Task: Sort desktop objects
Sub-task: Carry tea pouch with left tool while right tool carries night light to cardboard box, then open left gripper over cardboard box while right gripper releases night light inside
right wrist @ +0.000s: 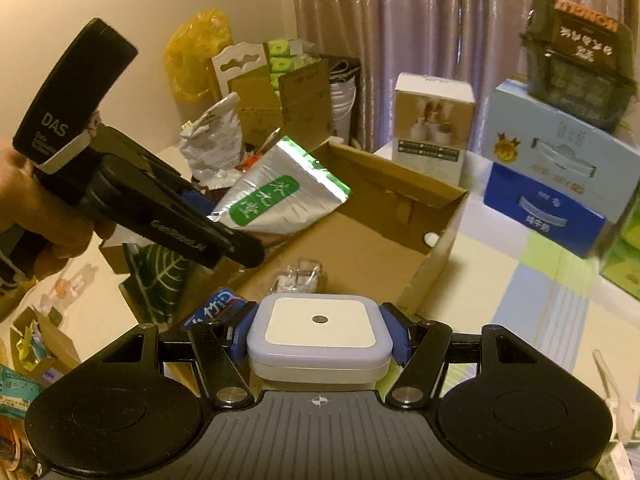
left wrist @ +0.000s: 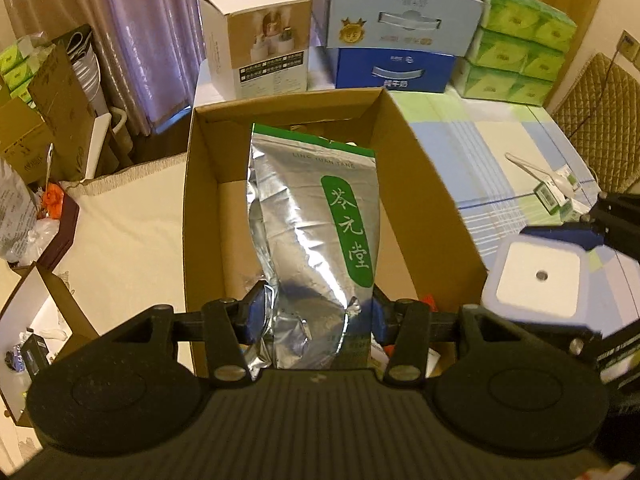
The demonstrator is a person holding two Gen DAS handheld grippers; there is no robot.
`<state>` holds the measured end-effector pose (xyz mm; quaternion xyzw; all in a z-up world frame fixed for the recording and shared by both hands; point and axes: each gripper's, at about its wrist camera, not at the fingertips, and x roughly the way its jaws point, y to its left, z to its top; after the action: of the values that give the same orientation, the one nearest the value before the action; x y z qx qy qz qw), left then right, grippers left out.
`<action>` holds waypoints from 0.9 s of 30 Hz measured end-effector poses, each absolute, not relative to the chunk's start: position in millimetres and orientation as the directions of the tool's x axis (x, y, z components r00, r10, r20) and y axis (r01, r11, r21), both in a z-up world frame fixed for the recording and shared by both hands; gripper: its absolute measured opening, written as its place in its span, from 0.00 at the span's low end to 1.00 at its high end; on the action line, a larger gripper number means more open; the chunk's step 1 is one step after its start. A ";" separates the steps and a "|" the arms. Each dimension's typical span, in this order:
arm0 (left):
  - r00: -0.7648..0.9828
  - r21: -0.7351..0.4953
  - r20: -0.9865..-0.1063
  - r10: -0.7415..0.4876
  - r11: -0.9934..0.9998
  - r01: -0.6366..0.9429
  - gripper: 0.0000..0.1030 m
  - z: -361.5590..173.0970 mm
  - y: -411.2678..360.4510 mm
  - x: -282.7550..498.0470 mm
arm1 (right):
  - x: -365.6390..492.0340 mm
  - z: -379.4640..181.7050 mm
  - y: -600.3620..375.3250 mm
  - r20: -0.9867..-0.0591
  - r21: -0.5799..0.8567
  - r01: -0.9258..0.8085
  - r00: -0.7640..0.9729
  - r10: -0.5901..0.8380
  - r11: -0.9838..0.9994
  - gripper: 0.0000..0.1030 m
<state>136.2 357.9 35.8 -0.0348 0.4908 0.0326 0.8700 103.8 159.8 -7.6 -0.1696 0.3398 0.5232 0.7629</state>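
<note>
My left gripper (left wrist: 318, 312) is shut on a silver foil pouch (left wrist: 316, 232) with a green label, held over the open cardboard box (left wrist: 436, 196). From the right wrist view the same pouch (right wrist: 276, 200) hangs above the box (right wrist: 400, 196), gripped by the left gripper (right wrist: 224, 220) in a person's hand. My right gripper (right wrist: 320, 340) is shut on a square white night light (right wrist: 320, 336) with a small round sensor, just in front of the box's near edge. That night light (left wrist: 536, 276) appears at the right in the left wrist view.
A white carton (left wrist: 256, 40), blue boxes (left wrist: 396, 28) and green tissue packs (left wrist: 516, 52) stand behind the box on the checked tablecloth (left wrist: 480, 140). Small clear items (right wrist: 298, 276) and a blue packet (right wrist: 216, 312) lie in the box. Cluttered boxes (left wrist: 44, 120) fill the left side.
</note>
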 end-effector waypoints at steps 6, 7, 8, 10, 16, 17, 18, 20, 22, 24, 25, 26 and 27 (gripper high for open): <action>0.552 -0.032 -0.833 0.033 0.994 -0.109 0.57 33.8 364.2 132.0 | 103.5 -21.1 169.7 -0.707 0.109 -0.917 0.200 0.678 0.384 0.60; 0.553 -0.030 -0.832 0.033 0.994 -0.105 0.57 33.9 364.5 129.9 | 102.8 -22.7 170.5 -0.709 0.110 -0.917 0.197 0.677 0.382 0.60; 0.554 -0.032 -0.832 0.030 0.994 -0.102 0.57 34.0 365.3 128.8 | 102.4 -24.7 171.1 -0.710 0.111 -0.918 0.195 0.676 0.382 0.60; 0.553 -0.029 -0.833 0.030 0.995 -0.098 0.57 34.4 365.4 125.3 | 102.1 -27.0 172.2 -0.712 0.115 -0.917 0.192 0.675 0.382 0.60; 0.557 -0.014 -0.830 0.036 0.996 -0.085 0.57 39.6 365.2 116.2 | 100.8 -27.3 179.0 -0.711 0.120 -0.920 0.183 0.679 0.374 0.60; 0.556 -0.010 -0.830 0.040 0.996 -0.086 0.57 40.2 365.1 115.1 | 99.9 -27.0 180.4 -0.710 0.117 -0.921 0.184 0.680 0.371 0.60; 0.554 -0.009 -0.831 0.041 0.996 -0.087 0.57 40.7 366.0 113.3 | 99.0 -27.1 182.0 -0.710 0.114 -0.922 0.184 0.680 0.369 0.60; 0.553 -0.003 -0.832 0.049 0.996 -0.092 0.57 42.0 368.0 109.6 | 98.1 -27.6 185.6 -0.709 0.114 -0.923 0.183 0.681 0.367 0.60; 0.553 0.003 -0.831 0.056 0.995 -0.098 0.57 43.1 370.3 106.9 | 98.4 -28.6 190.2 -0.704 0.117 -0.923 0.183 0.686 0.367 0.60; 0.551 0.003 -0.832 0.062 0.994 -0.107 0.57 43.4 373.2 104.7 | 96.8 -28.4 195.2 -0.692 0.105 -0.929 0.187 0.697 0.354 0.69; 0.550 0.005 -0.833 0.066 0.994 -0.111 0.57 43.3 374.5 104.5 | 96.0 -29.2 197.3 -0.692 0.098 -0.934 0.185 0.698 0.344 0.75; 0.548 0.007 -0.833 0.069 0.993 -0.115 0.57 43.2 375.4 103.5 | 95.3 -29.3 198.9 -0.691 0.094 -0.936 0.184 0.699 0.340 0.79; 0.548 0.007 -0.834 0.070 0.993 -0.116 0.57 43.3 375.6 103.1 | 94.8 -29.0 198.8 -0.688 0.094 -0.936 0.185 0.702 0.339 0.80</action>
<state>103.1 375.6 43.3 -0.0245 0.4726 0.0528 0.8794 94.8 198.8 -29.0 -0.1778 0.3293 0.5468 0.7490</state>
